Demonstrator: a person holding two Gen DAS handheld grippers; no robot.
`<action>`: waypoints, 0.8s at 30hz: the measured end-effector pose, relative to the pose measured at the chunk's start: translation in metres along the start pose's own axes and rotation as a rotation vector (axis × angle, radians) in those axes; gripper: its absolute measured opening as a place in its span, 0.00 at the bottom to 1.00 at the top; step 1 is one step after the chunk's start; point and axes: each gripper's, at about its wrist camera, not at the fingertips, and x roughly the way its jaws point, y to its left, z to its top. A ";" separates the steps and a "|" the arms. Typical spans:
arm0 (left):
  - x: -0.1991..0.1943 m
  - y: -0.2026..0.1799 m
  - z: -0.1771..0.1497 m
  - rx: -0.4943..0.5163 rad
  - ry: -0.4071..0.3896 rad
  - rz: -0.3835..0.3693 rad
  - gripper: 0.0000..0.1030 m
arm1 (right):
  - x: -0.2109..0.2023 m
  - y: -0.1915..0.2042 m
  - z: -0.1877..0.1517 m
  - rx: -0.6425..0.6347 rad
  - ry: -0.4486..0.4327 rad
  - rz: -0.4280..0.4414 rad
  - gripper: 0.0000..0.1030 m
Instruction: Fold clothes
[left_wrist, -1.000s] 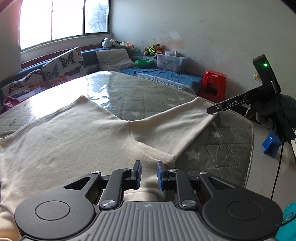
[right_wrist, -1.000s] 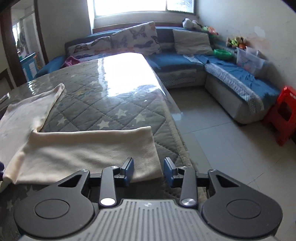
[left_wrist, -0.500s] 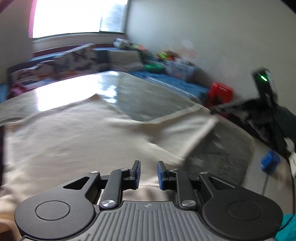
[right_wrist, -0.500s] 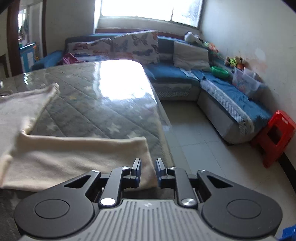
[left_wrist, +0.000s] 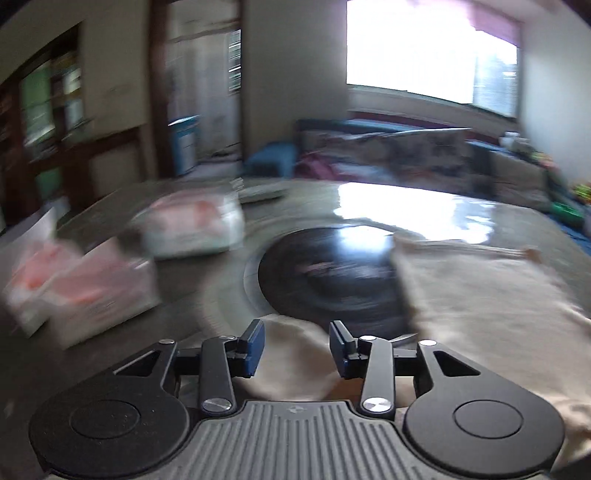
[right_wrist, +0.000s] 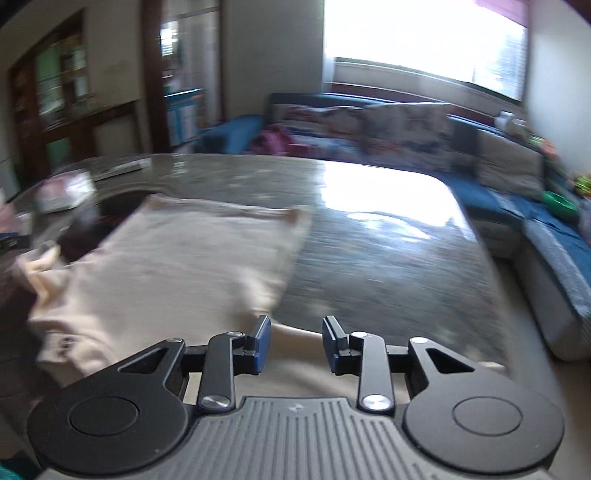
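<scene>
On the left sit two soft packs (left_wrist: 85, 288) with pink print; we cannot tell what is inside. Our left tongs (left_wrist: 296, 345) are opening over the cream garment (left_wrist: 480, 317), gripping nothing. Our right tongs (right_wrist: 295, 341) are opening too, nothing gripped. The garment lies flat on the table (right_wrist: 388, 236) so we can fold it.

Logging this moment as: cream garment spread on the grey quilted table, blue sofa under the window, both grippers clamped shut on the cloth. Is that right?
Not quite. The cream garment does lie on the grey quilted table, with the blue sofa under the window, but neither gripper is clamped. In the wrist views the left gripper and right gripper both show fingers apart and opening, pads off the cloth.
</scene>
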 end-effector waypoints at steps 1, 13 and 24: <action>0.006 0.008 -0.001 -0.021 0.021 0.021 0.46 | 0.003 0.008 0.002 -0.020 0.003 0.023 0.30; 0.027 0.021 -0.009 -0.052 0.048 -0.050 0.06 | 0.024 0.081 0.023 -0.222 0.034 0.188 0.36; -0.003 0.045 0.042 -0.059 -0.227 -0.042 0.04 | 0.052 0.142 0.036 -0.372 0.072 0.326 0.37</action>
